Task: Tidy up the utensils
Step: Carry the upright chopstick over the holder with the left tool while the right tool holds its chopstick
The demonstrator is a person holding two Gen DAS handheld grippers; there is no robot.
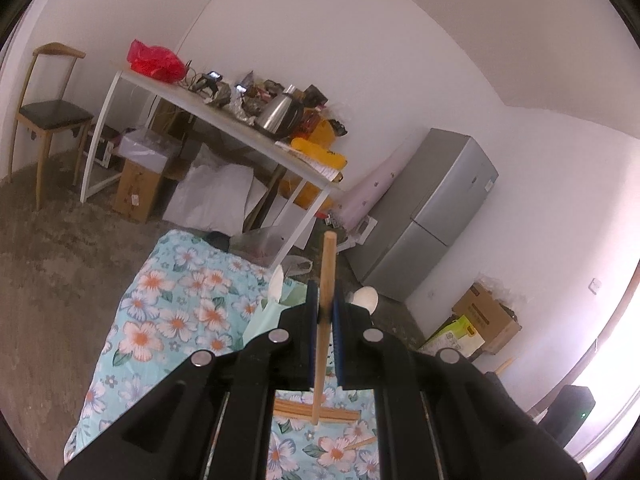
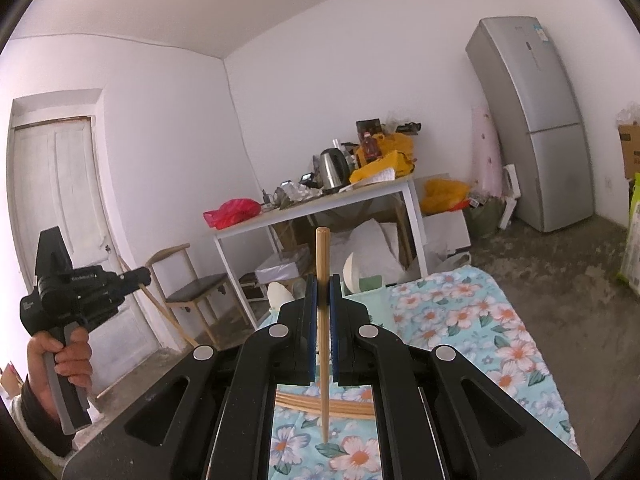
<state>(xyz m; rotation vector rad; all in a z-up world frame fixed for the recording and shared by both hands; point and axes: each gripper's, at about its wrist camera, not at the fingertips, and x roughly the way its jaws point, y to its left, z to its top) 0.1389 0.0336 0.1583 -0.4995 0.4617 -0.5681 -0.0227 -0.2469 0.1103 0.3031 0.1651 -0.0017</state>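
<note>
Floral tablecloth (image 1: 176,312) below; one wooden chopstick (image 1: 325,320) is clamped upright by left gripper (image 1: 325,300), another chopstick (image 2: 322,320) by right gripper (image 2: 323,296).

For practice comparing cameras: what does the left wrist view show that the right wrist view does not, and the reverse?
Left wrist only: a green box against the wall. Right wrist only: a white door and a hand holding the other claw. Both: a claw shut on a chopstick, the floral cloth, fridge, kettle.
</note>
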